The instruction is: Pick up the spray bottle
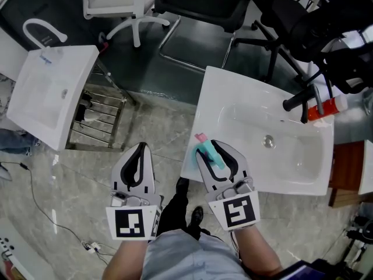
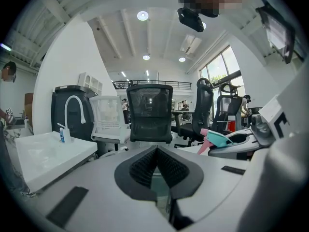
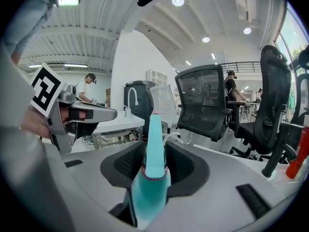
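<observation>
the right gripper point(image 3: 155, 153) is clamped on the teal spray bottle point(image 3: 150, 187), its pads against the bottle's neck and the nozzle pointing away. it hangs over the left corner of the white sink point(image 1: 294, 185). just beside it, the left gripper point(image 2: 157, 166) is closed and empty.

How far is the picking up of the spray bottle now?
Done: the right tool is around the spray bottle, pads against its neck. In hand: the grip, at the near corner of the sink. Left: lifting it clear, not shown yet. The left tool is shut and empty.
</observation>
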Motion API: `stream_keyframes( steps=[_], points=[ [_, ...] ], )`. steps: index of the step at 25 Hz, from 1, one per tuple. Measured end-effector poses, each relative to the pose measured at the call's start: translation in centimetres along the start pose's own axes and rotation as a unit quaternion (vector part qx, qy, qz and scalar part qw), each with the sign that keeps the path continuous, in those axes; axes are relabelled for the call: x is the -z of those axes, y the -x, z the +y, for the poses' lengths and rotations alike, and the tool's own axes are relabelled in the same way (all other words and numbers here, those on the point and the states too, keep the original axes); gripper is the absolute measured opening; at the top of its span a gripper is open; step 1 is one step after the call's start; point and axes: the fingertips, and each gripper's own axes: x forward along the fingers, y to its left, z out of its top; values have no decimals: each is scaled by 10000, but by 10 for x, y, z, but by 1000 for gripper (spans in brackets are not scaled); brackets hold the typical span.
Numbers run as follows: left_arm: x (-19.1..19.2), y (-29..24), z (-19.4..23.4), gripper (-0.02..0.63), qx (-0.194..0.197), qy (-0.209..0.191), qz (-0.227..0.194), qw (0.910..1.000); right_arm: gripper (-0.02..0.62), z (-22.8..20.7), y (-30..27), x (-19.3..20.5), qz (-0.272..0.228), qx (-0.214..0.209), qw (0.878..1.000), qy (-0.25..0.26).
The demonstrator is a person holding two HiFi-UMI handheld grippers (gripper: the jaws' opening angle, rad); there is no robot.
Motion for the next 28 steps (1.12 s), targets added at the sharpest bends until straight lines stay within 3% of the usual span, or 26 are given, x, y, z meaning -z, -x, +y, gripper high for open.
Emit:
stream_keyframes(
  steps=[5,12,22,28],
  points=[
    [-10,3,-1,18,-37,106,-86,9999,150,0,4,-10,-114,21,9999,13],
    [-29,8,-11,18,84,-99,-268,9996,149,-6,18,-31,-313,142,9994,60],
    [-71,26,-36,18,326,-250,-686,9968,149,-19,56,-91,-968,434,9944,36],
    [-96,41,-52,18,535,-130,-966,9938,149,-19,77,-117,-1143,608,9914,185]
  ],
)
